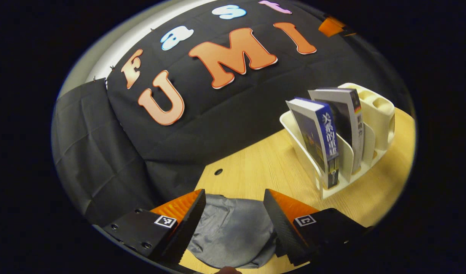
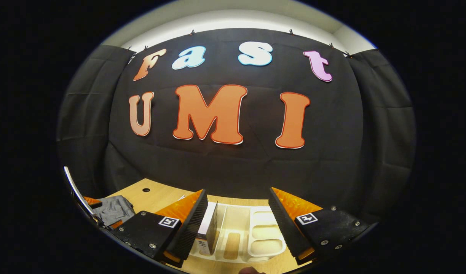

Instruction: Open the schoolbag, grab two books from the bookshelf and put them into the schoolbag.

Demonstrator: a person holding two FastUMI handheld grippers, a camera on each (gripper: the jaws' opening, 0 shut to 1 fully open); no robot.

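In the left gripper view, my left gripper (image 1: 233, 207) is open above the grey schoolbag (image 1: 233, 236), which lies on the wooden table (image 1: 263, 167). To the right stands a cream bookshelf (image 1: 370, 125) holding two upright books: a blue-spined one (image 1: 324, 140) in front and a dark one (image 1: 351, 118) behind it. In the right gripper view, my right gripper (image 2: 238, 205) is open above the bookshelf (image 2: 252, 236), with a book's top edge (image 2: 210, 226) beside its left finger. The schoolbag (image 2: 115, 209) shows at the far left there.
The black cloth wall rises right behind the table in both views. A small round hole (image 1: 218, 171) sits in the tabletop near the wall. Bare wood lies between the bag and the bookshelf.
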